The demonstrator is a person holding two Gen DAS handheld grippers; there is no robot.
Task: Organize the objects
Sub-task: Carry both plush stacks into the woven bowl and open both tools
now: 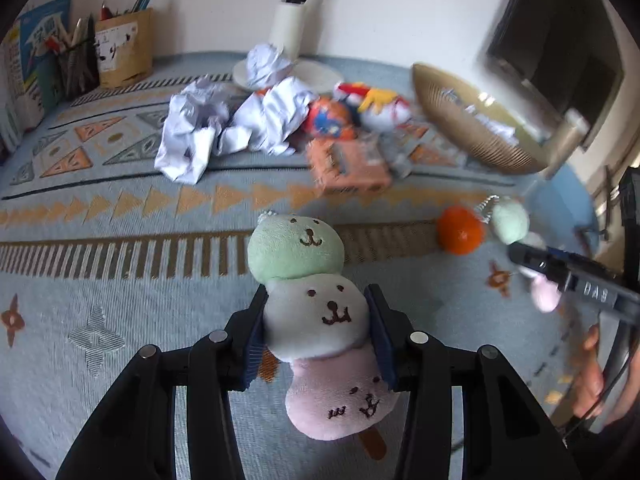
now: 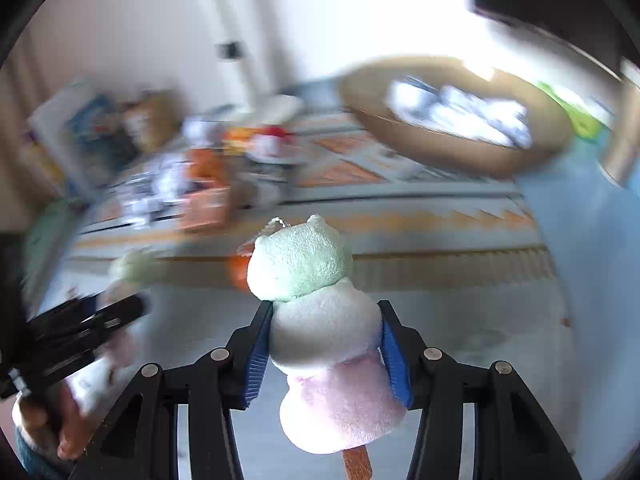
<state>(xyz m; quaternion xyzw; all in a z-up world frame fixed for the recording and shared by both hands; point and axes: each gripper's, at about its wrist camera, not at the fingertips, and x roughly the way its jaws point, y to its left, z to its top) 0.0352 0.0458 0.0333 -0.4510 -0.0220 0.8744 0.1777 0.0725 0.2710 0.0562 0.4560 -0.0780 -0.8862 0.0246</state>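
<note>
1. Two plush toys are pinched, one per claw, above the patterned tabletop cloth (image 1: 120, 264).
2. Your left claw (image 1: 318, 330) squeezes the face-up dango plush (image 1: 316, 316) at its white middle.
3. Your right claw (image 2: 326, 344) clamps the second dango plush (image 2: 320, 320), back showing.
4. Far right sits the basket (image 1: 472, 128).

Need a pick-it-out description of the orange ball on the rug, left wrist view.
Start at the woven tan basket on the patterned blue rug, then come down toward the camera to the brown striped band. The smooth round orange ball sits there, beside a green-headed plush toy; it is the only plain, glossy sphere around.
</note>
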